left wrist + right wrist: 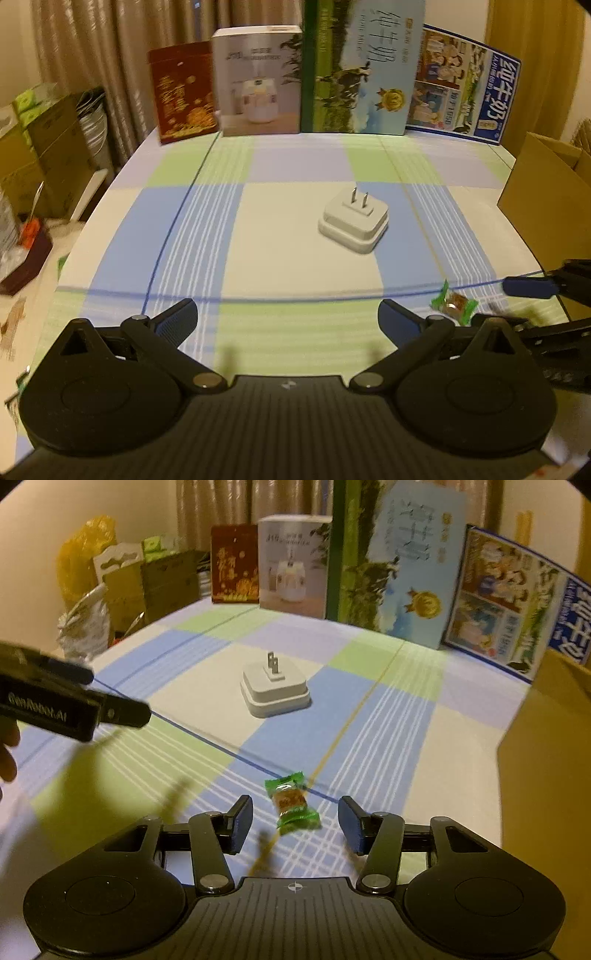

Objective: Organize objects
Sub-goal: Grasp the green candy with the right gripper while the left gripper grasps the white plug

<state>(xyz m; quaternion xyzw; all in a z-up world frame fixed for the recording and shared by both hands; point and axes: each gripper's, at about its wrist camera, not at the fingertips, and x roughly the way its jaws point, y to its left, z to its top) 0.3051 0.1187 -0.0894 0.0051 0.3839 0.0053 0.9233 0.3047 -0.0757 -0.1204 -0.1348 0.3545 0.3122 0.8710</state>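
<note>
A white plug adapter (354, 221) (275, 690) lies prongs up near the middle of the checked tablecloth (280, 254). A green-wrapped candy (293, 801) (454, 304) lies nearer the front right. My right gripper (295, 821) is low over the cloth and open. The candy sits between and just ahead of its blue pads (351, 823), and neither pad touches it. My left gripper (287, 321) is open with nothing between its fingers, short of the adapter. It also shows at the left of the right wrist view, left gripper (118, 694).
An open cardboard box (546, 192) (546, 775) stands at the table's right edge. Several upright cartons (354, 70) line the back edge. Boxes and bags (48, 155) crowd the floor beyond the left edge. Part of a hand (7, 753) shows at the far left.
</note>
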